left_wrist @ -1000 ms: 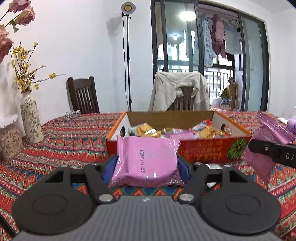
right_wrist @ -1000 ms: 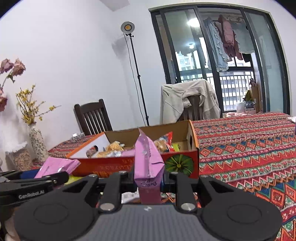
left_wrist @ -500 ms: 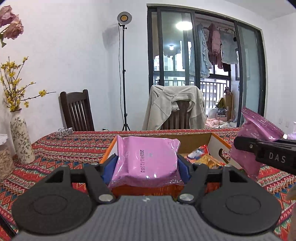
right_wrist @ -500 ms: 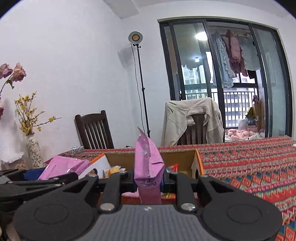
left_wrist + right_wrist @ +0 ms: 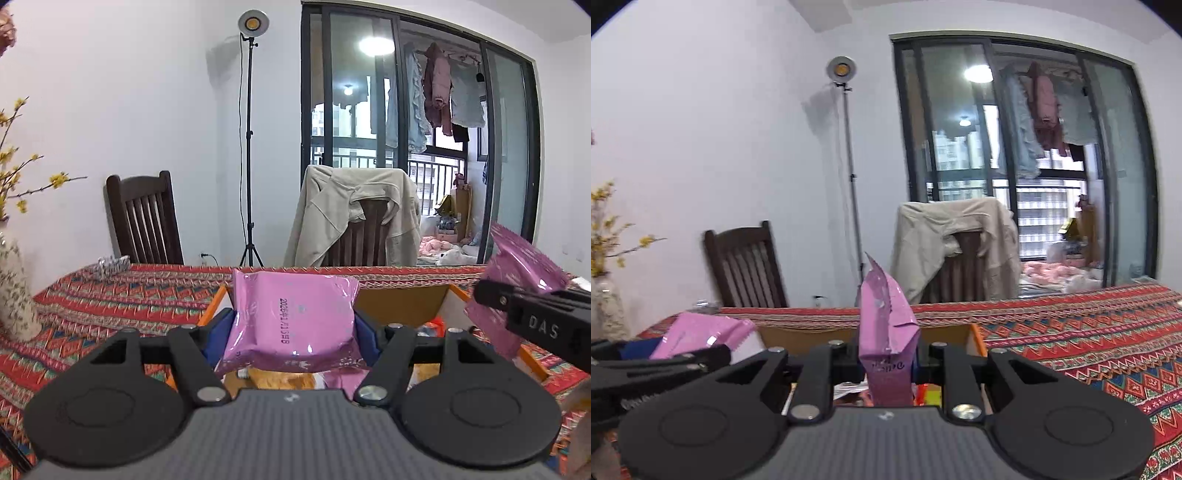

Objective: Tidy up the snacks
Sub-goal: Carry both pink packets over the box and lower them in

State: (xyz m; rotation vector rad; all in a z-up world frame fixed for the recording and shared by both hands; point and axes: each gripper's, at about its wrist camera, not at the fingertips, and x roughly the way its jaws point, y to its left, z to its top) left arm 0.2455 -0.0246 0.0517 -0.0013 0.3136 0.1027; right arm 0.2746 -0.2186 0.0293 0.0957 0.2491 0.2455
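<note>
Pink foil packets, one per gripper, both carried above the open cardboard box on the patterned tablecloth. Left gripper clamps a flat pink packet broadside at mid-width, jaws half apart. Right gripper is nearly closed, pinching a second pink packet edge-on by its lower end. Risks, as judged: slick film may slide from the thin right pinch; the two grippers ride close together and could collide; releasing too near the rim would tip a packet outside the box.
</note>
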